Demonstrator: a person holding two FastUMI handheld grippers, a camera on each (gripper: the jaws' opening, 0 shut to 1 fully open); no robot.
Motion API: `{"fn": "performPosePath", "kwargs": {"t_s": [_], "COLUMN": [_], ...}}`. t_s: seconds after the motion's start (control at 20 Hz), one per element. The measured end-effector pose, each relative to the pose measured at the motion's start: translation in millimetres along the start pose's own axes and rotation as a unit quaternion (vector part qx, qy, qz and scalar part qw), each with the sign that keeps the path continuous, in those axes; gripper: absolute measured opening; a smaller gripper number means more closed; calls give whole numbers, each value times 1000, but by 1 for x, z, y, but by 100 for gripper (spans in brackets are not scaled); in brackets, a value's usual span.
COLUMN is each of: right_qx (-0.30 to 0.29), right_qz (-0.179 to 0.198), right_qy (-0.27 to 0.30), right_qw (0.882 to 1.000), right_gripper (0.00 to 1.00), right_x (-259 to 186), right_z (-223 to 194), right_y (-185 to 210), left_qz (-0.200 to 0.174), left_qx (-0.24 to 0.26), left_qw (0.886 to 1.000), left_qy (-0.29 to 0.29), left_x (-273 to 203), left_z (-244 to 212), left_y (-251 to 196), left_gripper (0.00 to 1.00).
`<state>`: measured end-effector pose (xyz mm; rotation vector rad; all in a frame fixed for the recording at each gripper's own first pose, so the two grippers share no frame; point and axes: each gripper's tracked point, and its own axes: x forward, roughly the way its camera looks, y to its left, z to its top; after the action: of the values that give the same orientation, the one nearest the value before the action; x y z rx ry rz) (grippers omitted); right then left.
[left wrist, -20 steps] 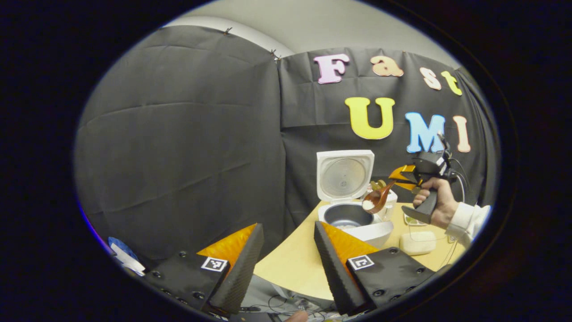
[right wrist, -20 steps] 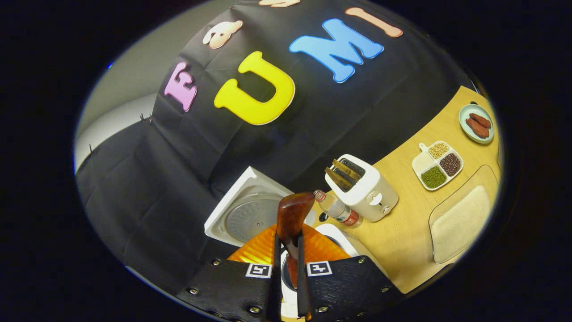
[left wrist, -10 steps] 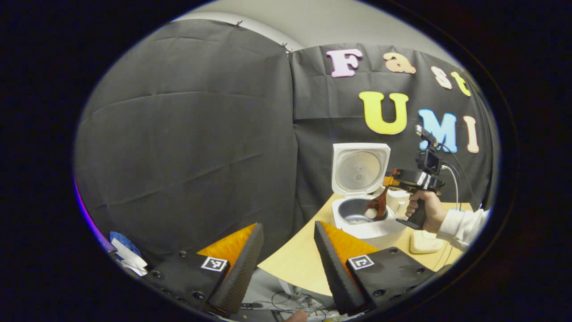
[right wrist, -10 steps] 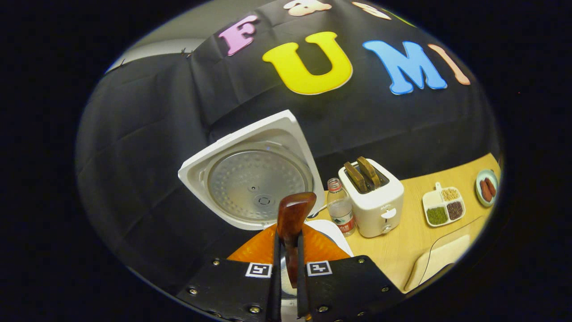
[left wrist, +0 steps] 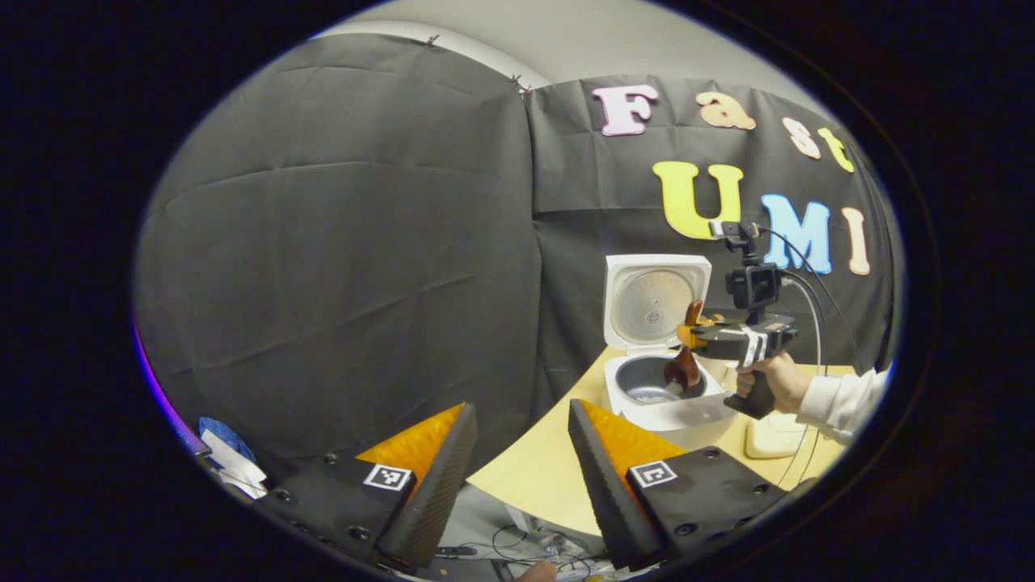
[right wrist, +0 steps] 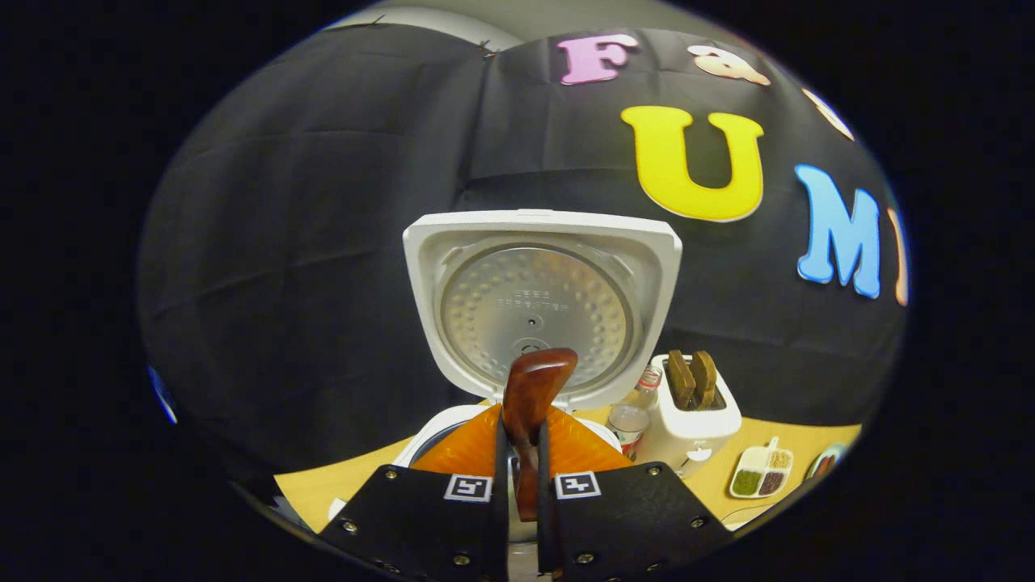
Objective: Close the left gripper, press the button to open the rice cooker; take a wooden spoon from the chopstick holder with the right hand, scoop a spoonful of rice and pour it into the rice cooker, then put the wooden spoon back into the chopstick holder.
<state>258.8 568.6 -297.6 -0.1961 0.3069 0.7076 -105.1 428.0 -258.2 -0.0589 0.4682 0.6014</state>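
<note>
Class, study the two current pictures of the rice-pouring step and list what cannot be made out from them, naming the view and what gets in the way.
- Spoon bowl: in the right gripper view the right tool hides the lower wooden spoon.
- Rice in the pot: in the left gripper view the rice cooker is too small to judge the amount.
- Chopstick holder: in the left gripper view, hidden behind the hand.
- Grain tray: contents too small in the right gripper view.

The right gripper point(right wrist: 518, 453) has its fingers point(right wrist: 495, 453) pressed together, level. A hand point(left wrist: 775, 380) in a white sleeve point(left wrist: 841, 396) holds it. The left gripper point(left wrist: 517, 453) has fingers spread wide.
</note>
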Motion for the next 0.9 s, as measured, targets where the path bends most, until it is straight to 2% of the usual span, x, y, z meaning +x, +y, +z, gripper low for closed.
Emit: {"fn": "performPosePath", "kwargs": {"t_s": [0.1,0.25,0.3,0.4,0.5,0.65,0.9], "right_qx": [-40,-101,-121,-134,-98,15,125], "right_qz": [6,6,6,11,19,27,20], "right_qy": [-2,-12,-14,-17,-12,-8,-11], "right_qw": [999,995,993,991,995,999,992], "right_gripper": [14,14,14,14,14,14,14], "right_x": [1,-1,-1,-4,-13,-25,-60], "right_z": [1,2,1,0,4,18,35], "right_y": [6,10,11,14,15,0,-40], "left_qz": [3,6,6,6,6,6,-4], "left_qx": [0,0,0,2,2,3,-3], "left_qw": [1000,1000,1000,1000,1000,1000,1000], "left_qy": [0,1,-1,-4,-7,-16,-28], "left_x": [-2,-1,-1,-6,-10,-16,-33], "left_z": [1,0,-1,1,4,6,10], "left_y": [1,1,0,-2,-2,-3,1], "left_gripper": [83,85,83,83,83,85,83]}}
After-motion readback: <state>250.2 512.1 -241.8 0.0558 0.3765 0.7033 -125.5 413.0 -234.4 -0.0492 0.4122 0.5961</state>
